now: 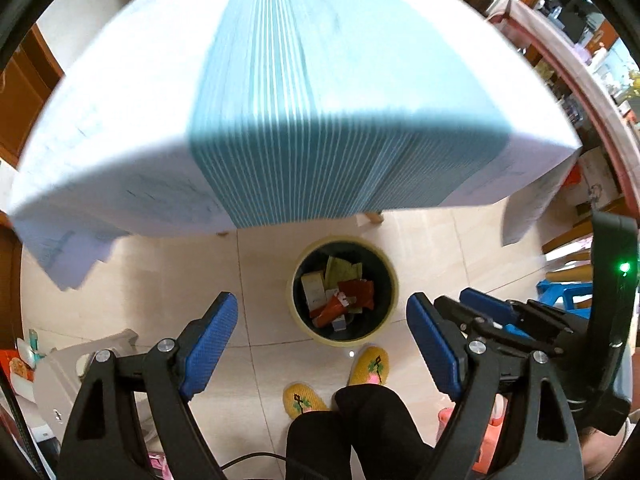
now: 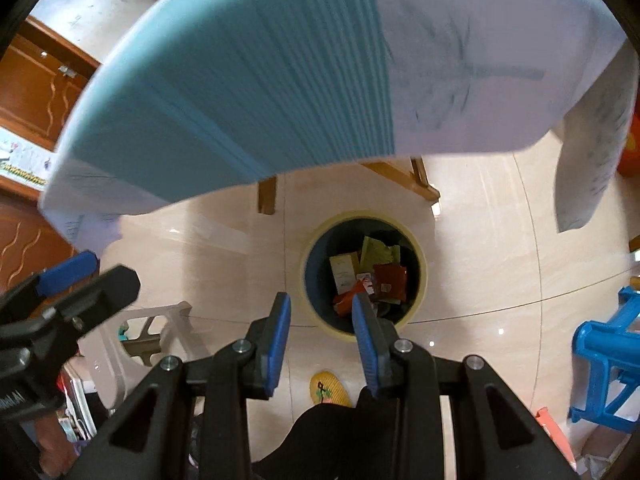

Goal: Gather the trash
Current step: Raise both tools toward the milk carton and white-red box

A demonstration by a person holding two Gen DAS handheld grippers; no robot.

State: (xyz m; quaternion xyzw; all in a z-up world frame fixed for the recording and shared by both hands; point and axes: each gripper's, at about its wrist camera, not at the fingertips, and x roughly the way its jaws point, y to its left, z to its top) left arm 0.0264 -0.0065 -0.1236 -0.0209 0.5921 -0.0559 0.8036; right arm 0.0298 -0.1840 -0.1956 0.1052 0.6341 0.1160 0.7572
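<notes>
I am holding both grippers above the bin (image 1: 344,290), left gripper (image 1: 322,344) wide, right gripper (image 2: 320,344) narrow, both empty; I am scanning the bench (image 1: 120,120) for leftover trash.

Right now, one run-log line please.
left claw: open, empty | right claw: open, empty | bin: holds wrappers, on floor by table

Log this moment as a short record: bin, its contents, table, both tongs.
bin: round trash bin with a pale yellow rim, on the tiled floor in front of the table
contents: red wrappers, green packet, small carton
table: white cloth with a teal striped runner
left tongs: open, nothing between
right tongs: partly open, nothing between
</notes>
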